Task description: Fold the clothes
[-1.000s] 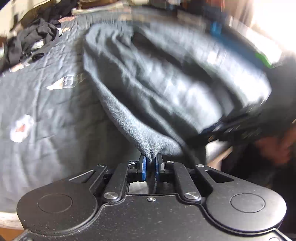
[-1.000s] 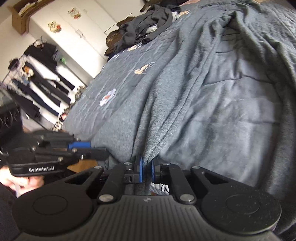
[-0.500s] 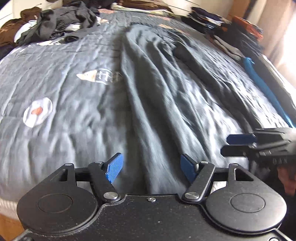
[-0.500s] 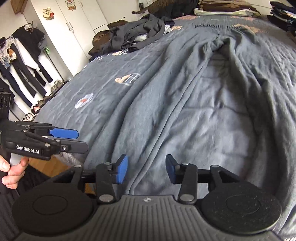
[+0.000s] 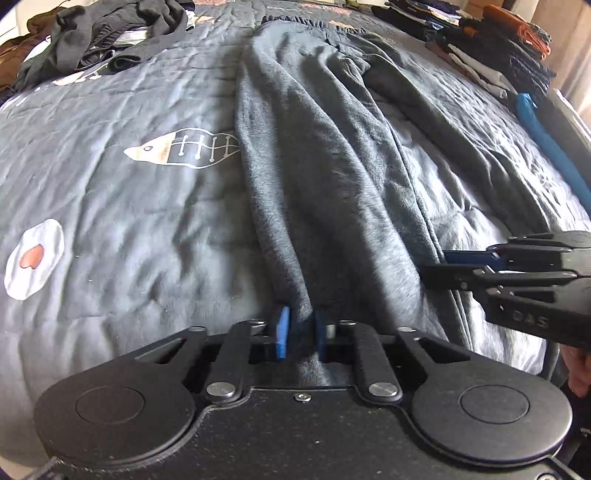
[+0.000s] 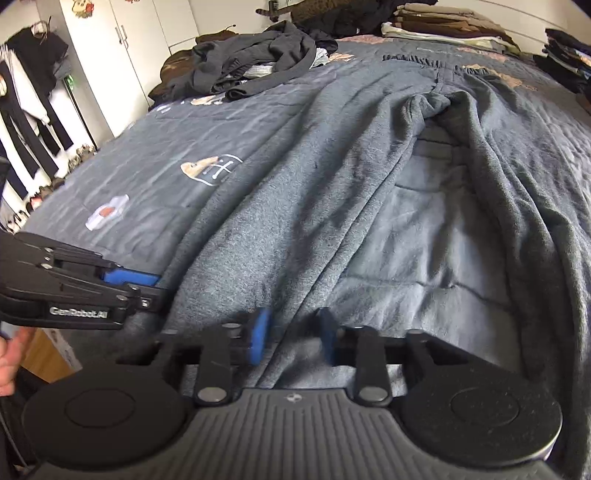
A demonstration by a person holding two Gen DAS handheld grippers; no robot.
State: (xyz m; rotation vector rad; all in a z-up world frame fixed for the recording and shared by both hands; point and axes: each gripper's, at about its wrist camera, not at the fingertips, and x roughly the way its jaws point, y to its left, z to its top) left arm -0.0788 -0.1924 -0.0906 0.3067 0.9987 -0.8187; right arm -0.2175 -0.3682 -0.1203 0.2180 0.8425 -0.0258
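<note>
Grey fleece trousers lie lengthwise on the bed, waistband at the far end, legs toward me; they also show in the right wrist view. My left gripper is shut on the hem fold of the left trouser leg at the near bed edge. My right gripper has its blue pads part closed around a fold of the same leg's hem, a gap still showing. The right gripper shows in the left wrist view, and the left gripper in the right wrist view.
The bed has a grey quilt with a fish print. A heap of dark clothes lies at the far left. Folded stacks sit at the far end and right side. A wardrobe and hanging clothes stand left.
A second ago both grippers held the trousers up; they let go, opened, and dropped to the near bed edge. Now the left has shut on the hem and the right is closing on it.
</note>
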